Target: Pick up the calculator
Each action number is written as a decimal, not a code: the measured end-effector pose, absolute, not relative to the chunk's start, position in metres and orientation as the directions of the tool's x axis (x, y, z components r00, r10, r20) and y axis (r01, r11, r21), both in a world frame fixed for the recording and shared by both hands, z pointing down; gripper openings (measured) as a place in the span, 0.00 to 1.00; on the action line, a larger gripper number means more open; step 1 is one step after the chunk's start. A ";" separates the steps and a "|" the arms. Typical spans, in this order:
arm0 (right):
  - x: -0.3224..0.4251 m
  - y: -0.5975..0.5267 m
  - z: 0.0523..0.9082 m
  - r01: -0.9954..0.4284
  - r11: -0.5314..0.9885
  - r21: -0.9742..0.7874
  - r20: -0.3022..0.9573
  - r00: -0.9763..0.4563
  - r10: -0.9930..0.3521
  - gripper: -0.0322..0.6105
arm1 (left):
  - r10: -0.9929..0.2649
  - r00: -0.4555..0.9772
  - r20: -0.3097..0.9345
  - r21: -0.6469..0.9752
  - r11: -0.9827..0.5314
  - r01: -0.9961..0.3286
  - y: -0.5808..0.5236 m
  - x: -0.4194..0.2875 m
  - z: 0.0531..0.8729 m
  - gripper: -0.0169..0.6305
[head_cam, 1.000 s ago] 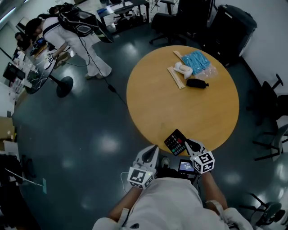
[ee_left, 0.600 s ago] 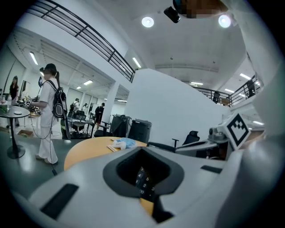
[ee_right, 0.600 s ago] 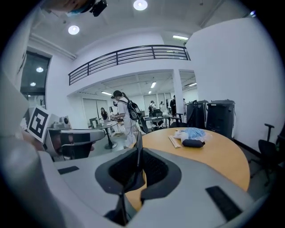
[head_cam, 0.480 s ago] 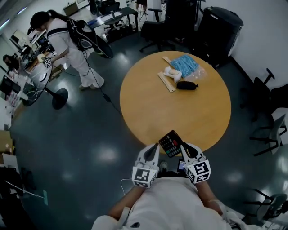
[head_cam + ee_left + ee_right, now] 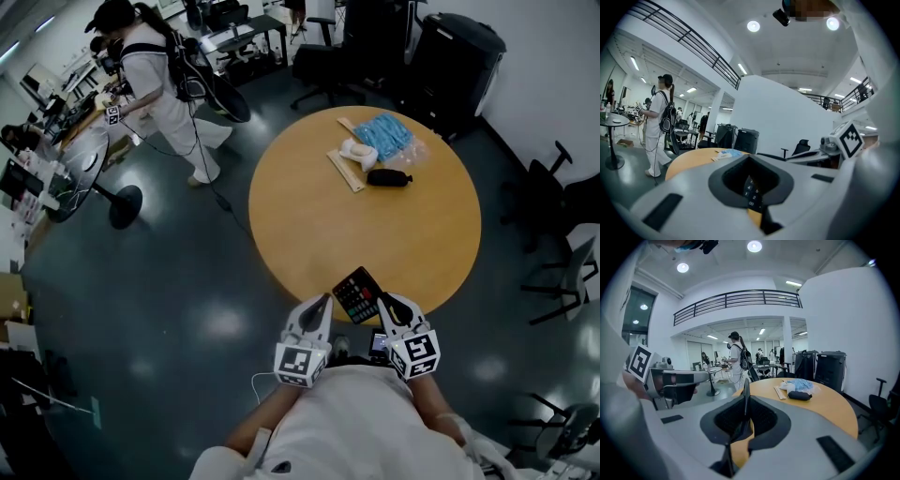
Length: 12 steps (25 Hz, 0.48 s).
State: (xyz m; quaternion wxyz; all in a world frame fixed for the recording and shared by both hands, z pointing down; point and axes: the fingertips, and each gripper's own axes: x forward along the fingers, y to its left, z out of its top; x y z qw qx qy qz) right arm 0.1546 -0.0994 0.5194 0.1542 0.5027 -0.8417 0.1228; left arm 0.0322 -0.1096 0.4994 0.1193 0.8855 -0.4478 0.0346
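Up off the table (image 5: pixel 375 234) since a second ago, calculator (image 5: pixel 358 294) clamped in my right gripper (image 5: pixel 384 302), lower centre; left gripper (image 5: pixel 324 302) closed, empty; pickup looks done.

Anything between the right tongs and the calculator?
Nothing visible. The right tongs are closed on the calculator, gripping it edge-on by the near edge of the table.

Head view looks steeply down — both gripper views skim the shared table (image 5: pixel 375 234)
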 end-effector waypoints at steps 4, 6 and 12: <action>0.155 -0.099 0.520 -0.882 0.468 -0.049 0.384 -0.450 -0.806 0.12 | -0.784 0.597 0.169 0.184 -0.570 -0.800 -0.108 0.032 0.500 0.04; 0.154 -0.097 0.520 -0.881 0.471 -0.049 0.386 -0.451 -0.804 0.12 | -0.784 0.597 0.171 0.187 -0.569 -0.801 -0.106 0.032 0.500 0.04; 0.150 -0.097 0.520 -0.875 0.481 -0.049 0.379 -0.462 -0.802 0.12 | -0.790 0.589 0.170 0.195 -0.559 -0.806 -0.105 0.027 0.501 0.04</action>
